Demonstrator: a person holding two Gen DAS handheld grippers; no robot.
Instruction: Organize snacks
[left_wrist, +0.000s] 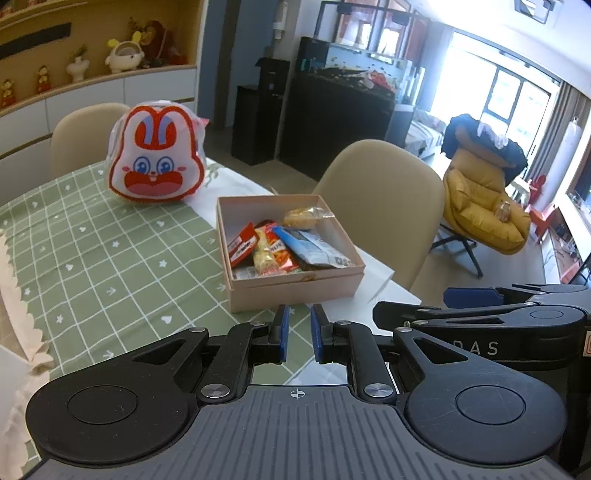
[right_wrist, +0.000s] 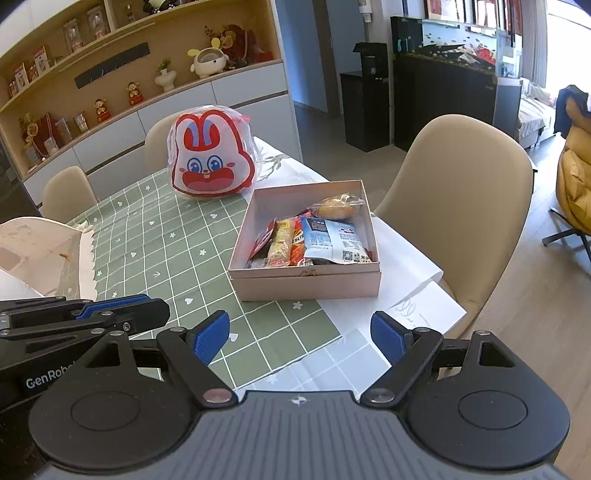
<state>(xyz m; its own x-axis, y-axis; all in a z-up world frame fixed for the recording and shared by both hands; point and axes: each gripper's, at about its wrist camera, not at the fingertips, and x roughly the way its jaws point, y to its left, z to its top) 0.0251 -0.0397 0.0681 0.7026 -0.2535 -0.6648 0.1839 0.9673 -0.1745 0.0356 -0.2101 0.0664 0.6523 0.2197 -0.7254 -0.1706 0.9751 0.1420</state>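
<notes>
The pink box (right_wrist: 306, 282) sits right of centre in the right wrist view, on the desk (right_wrist: 159, 236) where the green checked cloth meets white paper (right_wrist: 417, 306), and it already holds the snacks (right_wrist: 317, 236): a red packet, a yellow bar, a blue-and-white pouch and a clear-wrapped bun at the back. The rabbit bag (right_wrist: 212, 158) stands behind it, toward the upper left of the frame, apart from the box.

What could go wrong, as I judge it: the packets lie loose and overlapping, so a grab at one could drag its neighbour out or crush the bun. The box rests partly on smooth paper and could slide toward the near chair (right_wrist: 461, 206) if nudged on its wall. The two tools sit close together at the bottom of both frames, so a reach by either could knock the other.

The left gripper (left_wrist: 297, 334) has its jaws drawn almost together, with only a narrow gap and nothing between them. The right gripper (right_wrist: 301, 339) has its jaws spread wide and empty. Both hang short of the box, touching nothing.
</notes>
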